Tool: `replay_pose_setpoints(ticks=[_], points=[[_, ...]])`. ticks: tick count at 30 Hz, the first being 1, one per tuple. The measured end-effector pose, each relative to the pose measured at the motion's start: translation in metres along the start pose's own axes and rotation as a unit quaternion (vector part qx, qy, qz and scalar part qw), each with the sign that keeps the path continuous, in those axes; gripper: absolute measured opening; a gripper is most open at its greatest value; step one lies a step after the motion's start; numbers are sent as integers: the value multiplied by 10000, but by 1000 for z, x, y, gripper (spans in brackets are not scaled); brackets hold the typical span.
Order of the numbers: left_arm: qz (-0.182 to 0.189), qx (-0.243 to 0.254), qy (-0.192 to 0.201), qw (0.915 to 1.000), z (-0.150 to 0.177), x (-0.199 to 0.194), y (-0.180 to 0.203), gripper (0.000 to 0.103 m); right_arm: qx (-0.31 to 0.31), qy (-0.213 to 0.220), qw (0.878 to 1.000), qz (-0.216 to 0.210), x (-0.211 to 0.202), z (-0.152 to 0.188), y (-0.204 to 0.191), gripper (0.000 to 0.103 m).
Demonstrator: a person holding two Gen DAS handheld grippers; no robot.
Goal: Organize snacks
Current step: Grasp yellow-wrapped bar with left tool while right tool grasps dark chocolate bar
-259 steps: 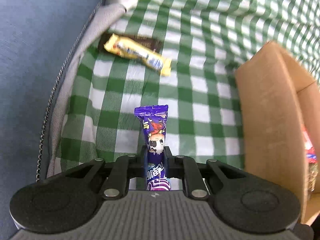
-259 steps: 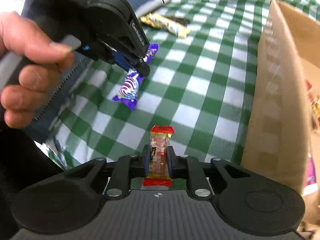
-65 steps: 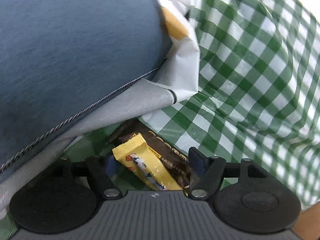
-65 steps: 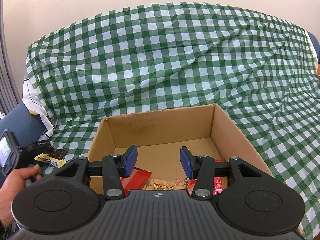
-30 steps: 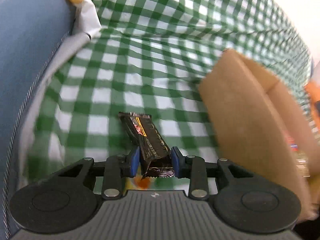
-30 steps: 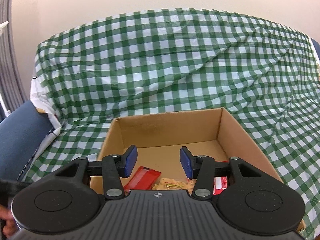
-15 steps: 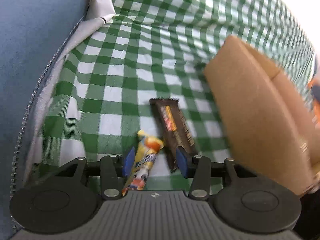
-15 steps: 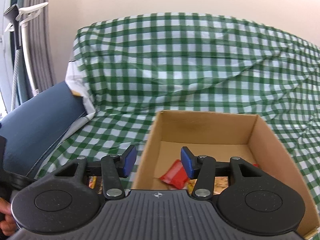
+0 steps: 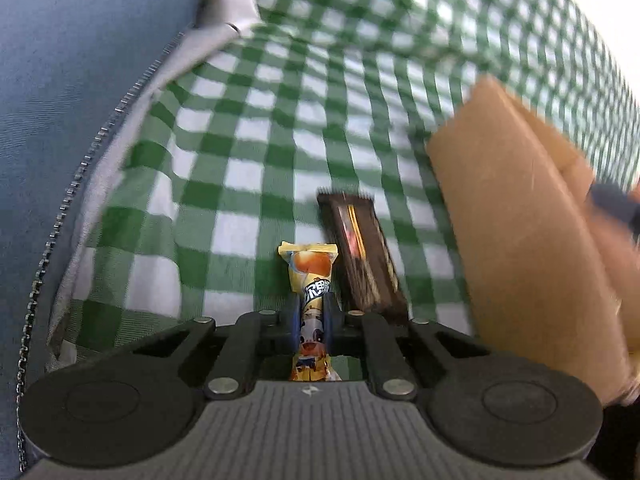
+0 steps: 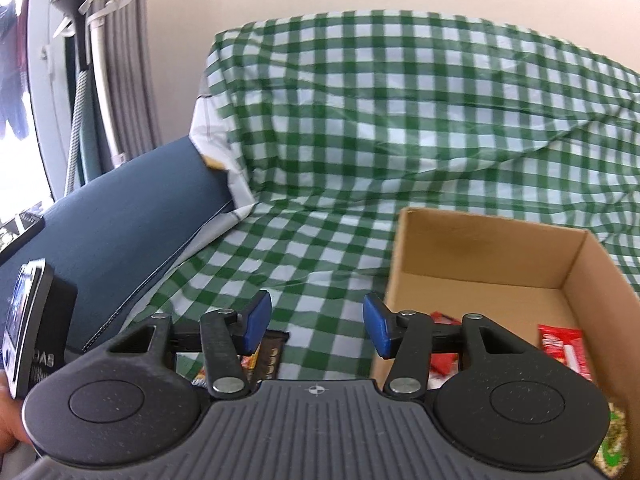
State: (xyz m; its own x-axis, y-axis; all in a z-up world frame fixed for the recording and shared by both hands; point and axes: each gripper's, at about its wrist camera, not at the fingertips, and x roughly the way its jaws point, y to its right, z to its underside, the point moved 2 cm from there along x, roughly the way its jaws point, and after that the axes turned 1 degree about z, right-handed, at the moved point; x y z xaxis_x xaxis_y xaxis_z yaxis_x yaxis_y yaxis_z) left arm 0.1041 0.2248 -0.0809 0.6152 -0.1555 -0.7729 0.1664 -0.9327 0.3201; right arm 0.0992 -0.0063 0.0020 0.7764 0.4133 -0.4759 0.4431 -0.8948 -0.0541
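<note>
My left gripper (image 9: 311,304) is closing its jaws, and the pads press on a yellow snack bar (image 9: 308,264) that stands up from the green checked cloth (image 9: 260,140). A dark brown chocolate bar (image 9: 362,256) lies on the cloth just right of it, beside the cardboard box (image 9: 520,220). In the right wrist view my right gripper (image 10: 316,320) hangs over the cloth left of the box (image 10: 480,248). Its jaws are opening with nothing between them. The brown bar (image 10: 272,354) shows partly below its left finger.
Red wrappers (image 10: 564,348) and other snacks lie inside the box. A blue cushion (image 9: 80,60) with a zip borders the cloth on the left. The checked cloth rises over the backrest (image 10: 400,100) behind. A curtain and a window are at the far left.
The left jaws have closed onto the yellow bar, which lay loose between them half a second ago. The right gripper has swung left, from over the box to the cloth beside it.
</note>
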Motion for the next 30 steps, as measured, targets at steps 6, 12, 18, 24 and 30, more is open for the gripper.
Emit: replay_pose_setpoints(ticks=[6,12,18,24,30], points=[[54,-948,583,9938,-11,-18,-30,11,-359,-222,9990,-155,19,11,-30,53],[-101,-1390,430,9893,-13,-8,-44,12,-772,-539,9952,-255,41,24,-58,53],[-123,-1618,134,9867,-12,5,-54,13,-864,-1005,9911,-101,72,38,-73,53],[-164,-1514,121,9883,-10,7,-49,14,-406,-1511,9877,29,111,50,-68,54],[-166,-1523,124,9881,-9,7,-49,14,-314,-1707,9847,139,133,59,-68,59]])
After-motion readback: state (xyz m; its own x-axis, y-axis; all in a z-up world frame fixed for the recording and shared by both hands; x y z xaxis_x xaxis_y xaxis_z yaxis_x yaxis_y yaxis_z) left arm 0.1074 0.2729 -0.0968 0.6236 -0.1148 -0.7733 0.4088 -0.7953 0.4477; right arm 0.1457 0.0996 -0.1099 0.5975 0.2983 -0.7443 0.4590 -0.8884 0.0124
